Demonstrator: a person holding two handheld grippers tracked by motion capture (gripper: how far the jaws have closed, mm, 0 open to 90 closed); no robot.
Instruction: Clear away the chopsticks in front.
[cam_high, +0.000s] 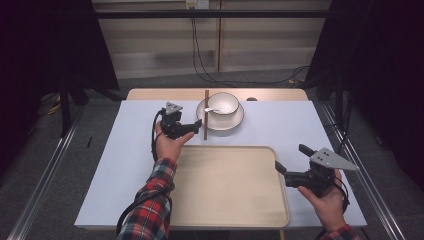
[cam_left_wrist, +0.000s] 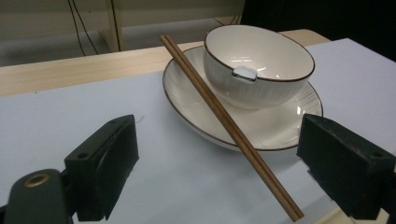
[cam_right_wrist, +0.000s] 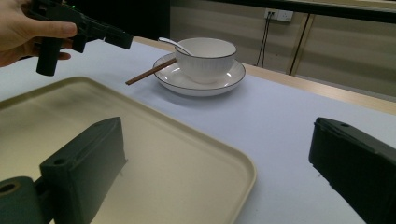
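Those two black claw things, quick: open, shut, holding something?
Left gripper: open, holding nothing; the brown wooden chopsticks lie between its jaws.
Right gripper: open, holding nothing.

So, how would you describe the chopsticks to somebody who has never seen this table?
Start at the beige tray near the person; beyond its far edge stands a white plate with a white bowl on it. The chopsticks are the brown wooden pair lying side by side across the plate's left rim, their near ends on the tablecloth. They are the only dark, thin, straight things among white round dishes.
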